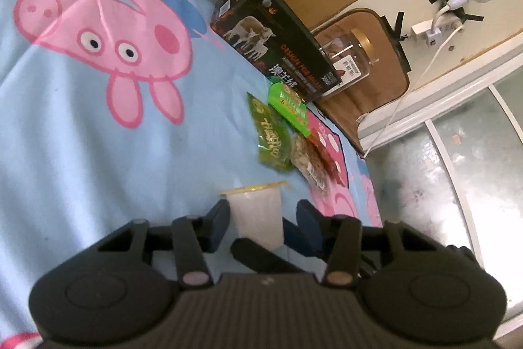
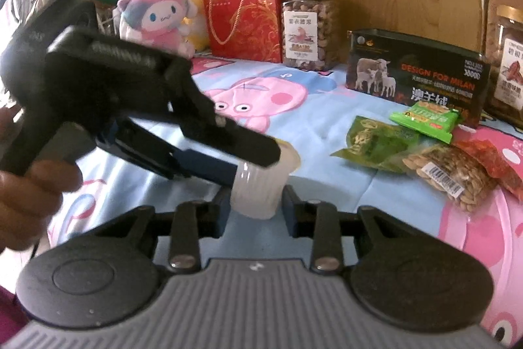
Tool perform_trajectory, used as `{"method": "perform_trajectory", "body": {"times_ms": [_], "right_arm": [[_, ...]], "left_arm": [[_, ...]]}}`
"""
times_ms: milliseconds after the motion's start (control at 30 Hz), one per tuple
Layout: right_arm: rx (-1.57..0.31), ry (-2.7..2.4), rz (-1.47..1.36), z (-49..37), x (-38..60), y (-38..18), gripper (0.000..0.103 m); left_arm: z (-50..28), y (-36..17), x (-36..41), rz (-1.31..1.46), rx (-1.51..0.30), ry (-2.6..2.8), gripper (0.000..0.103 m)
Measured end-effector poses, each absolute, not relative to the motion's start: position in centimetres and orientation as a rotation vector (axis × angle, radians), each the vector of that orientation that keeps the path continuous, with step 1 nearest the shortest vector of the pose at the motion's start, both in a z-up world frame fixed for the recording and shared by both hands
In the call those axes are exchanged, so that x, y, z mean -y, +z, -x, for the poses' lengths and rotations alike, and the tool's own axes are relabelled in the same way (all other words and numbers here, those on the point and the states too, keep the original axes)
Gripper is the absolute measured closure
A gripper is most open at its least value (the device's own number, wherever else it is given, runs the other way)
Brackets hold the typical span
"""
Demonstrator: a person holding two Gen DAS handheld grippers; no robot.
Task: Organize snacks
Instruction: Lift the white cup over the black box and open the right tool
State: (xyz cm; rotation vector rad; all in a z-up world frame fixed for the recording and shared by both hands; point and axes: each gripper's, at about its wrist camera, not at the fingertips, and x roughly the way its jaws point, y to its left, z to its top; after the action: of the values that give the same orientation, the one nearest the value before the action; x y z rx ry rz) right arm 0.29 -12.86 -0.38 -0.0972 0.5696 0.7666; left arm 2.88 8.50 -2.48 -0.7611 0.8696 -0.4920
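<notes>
A small translucent jelly cup [image 1: 256,216] with a yellow lid sits between the fingers of both grippers above the Peppa Pig sheet [image 1: 81,152]. My left gripper [image 1: 261,218] is open around it: one pad touches its side, the other stands apart. My right gripper [image 2: 256,201] is shut on the cup [image 2: 258,188], a pad on each side. In the right wrist view the left gripper [image 2: 251,159] comes in from the left. Snack packets lie to the right: two green ones [image 2: 376,143] [image 2: 425,116], a seed pack [image 2: 454,177] and a red one [image 2: 490,165].
A black box with sheep [image 2: 415,77] stands behind the packets. Nut jars [image 2: 309,28] [image 2: 510,64], a red gift bag [image 2: 245,18] and plush toys [image 2: 157,15] line the back by cardboard. The bed edge [image 1: 369,172] drops to the floor.
</notes>
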Motion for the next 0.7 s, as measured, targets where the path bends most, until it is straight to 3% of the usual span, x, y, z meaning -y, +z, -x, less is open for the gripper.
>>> {"method": "perform_trajectory", "body": {"times_ms": [367,700], "right_arm": [[-0.369,0.686,0.103,-3.0,13.3,3.2,0.067],[-0.282,0.545,-0.03,-15.6,14.0,6.5,0.067]], "left_arm": [[-7.6,3.8,-6.4,0.611,-0.749,-0.525,0.058],[-20.4,7.1,-3.6,0.561,-0.703,-0.487,0.058]]}}
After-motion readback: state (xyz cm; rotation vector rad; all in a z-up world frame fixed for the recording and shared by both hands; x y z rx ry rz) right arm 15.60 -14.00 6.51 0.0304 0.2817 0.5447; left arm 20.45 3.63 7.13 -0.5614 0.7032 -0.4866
